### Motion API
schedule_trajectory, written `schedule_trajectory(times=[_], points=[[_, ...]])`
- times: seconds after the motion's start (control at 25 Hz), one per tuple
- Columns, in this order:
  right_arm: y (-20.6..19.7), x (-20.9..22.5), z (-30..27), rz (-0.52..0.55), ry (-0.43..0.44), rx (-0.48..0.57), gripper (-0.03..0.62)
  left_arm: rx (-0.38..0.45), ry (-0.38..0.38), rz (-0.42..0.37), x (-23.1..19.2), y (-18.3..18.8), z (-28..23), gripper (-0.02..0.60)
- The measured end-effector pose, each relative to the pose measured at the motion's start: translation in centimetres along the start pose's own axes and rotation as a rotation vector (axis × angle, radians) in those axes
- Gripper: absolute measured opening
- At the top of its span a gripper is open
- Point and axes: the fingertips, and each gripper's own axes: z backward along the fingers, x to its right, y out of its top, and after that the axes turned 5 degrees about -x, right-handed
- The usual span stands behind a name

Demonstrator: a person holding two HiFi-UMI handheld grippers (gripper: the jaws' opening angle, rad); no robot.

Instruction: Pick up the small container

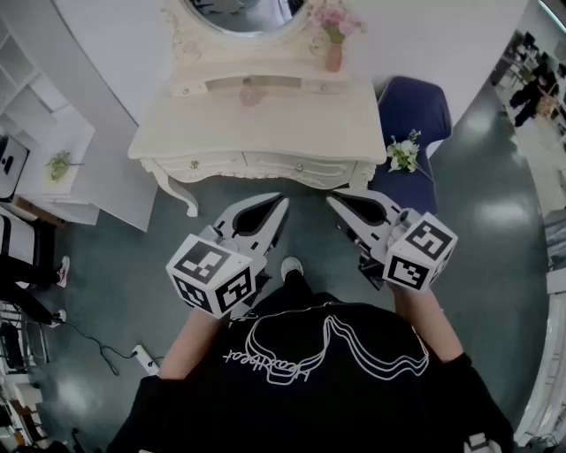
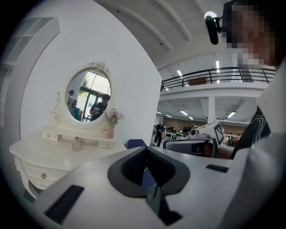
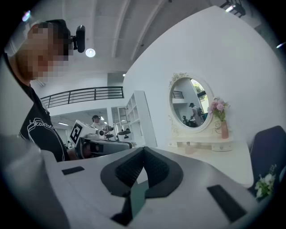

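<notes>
On the low shelf below the oval mirror (image 1: 237, 12), at the back of the dressing table (image 1: 292, 133), stands the small container (image 1: 251, 92), a pale pink pot that seems upright, though it is too blurred to read further. Both tools hang short of the table's front edge, well apart from the pot. The left gripper (image 1: 280, 203) has its jaws pressed together on nothing, and so has the right gripper (image 1: 332, 198). In the head view the container lies near twelve o'clock from the left gripper and eleven o'clock from the right, so the left looks nearer; either must reach forward and spread first.
</notes>
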Motion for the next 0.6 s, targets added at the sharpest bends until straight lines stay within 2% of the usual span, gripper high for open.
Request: schedule_trajectory(times=[0.24,0.6], points=[[0.4,-0.8,0.3,0.002,0.006,0.006,0.005,-0.008,0.018,-0.012,0.4,0.2,0.6,0.006],[0.3,-0.6,-1.4,-0.036,0.054,0.002,0.005,-0.002,0.022,0.049,-0.7,0.0,0.9,0.005]])
